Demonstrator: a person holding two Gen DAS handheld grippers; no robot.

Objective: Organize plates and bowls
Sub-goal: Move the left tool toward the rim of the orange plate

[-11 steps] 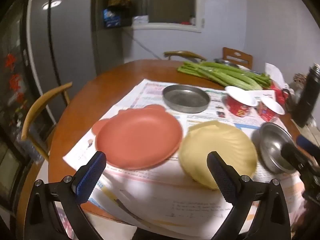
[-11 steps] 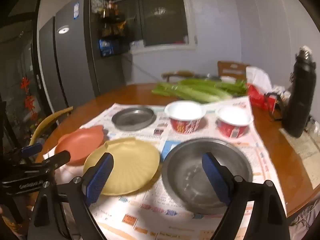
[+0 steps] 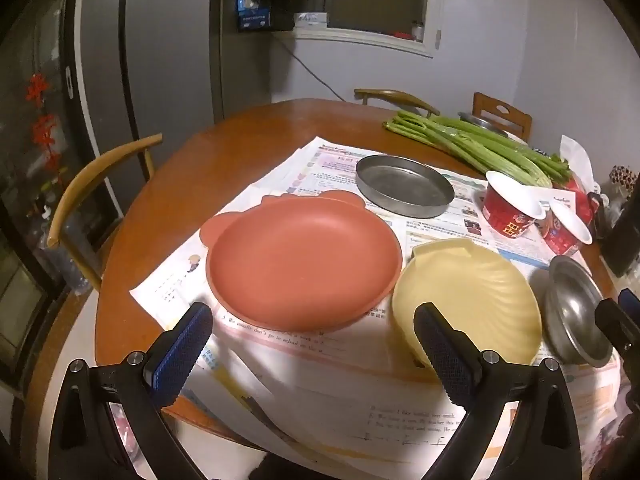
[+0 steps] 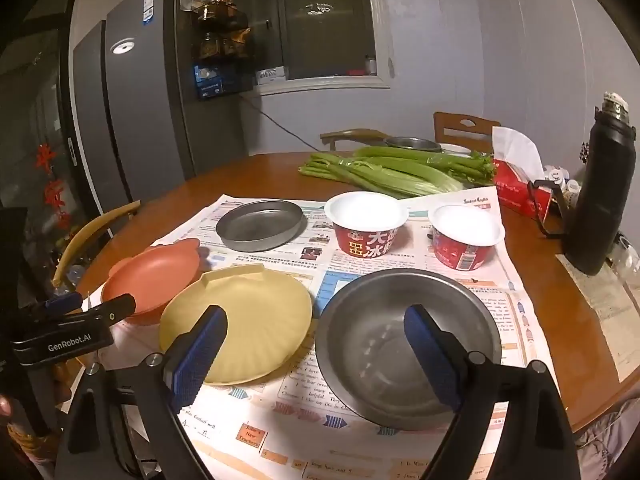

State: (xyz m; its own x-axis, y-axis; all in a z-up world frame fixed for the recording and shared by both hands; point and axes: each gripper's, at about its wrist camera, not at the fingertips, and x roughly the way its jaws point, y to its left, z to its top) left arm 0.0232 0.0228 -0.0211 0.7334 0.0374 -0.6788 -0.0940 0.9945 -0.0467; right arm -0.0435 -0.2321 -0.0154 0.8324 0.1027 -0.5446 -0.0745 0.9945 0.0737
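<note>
Your left gripper [image 3: 312, 350] and right gripper [image 4: 316, 354]: jaws apart, holding nothing. Nothing stacked yet; sorting looks unstarted. Near row on newspaper [image 4: 400, 452]: red plate [image 3: 304, 262] left, yellow plate [image 4: 240, 320] middle, steel bowl [image 4: 404, 344] right. Farther: flat tin [image 4: 260, 224], two paper bowls [image 4: 366, 220]. Round wooden table [image 3: 240, 140], celery [image 4: 384, 174] far, fridge [image 4: 144, 100] behind.

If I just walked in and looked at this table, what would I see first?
Probably the big red plate and the yellow plate side by side at the near edge of the newspaper. Next, the shiny metal bowl to the right of them, with two red cups behind it and green celery farther back.
</note>
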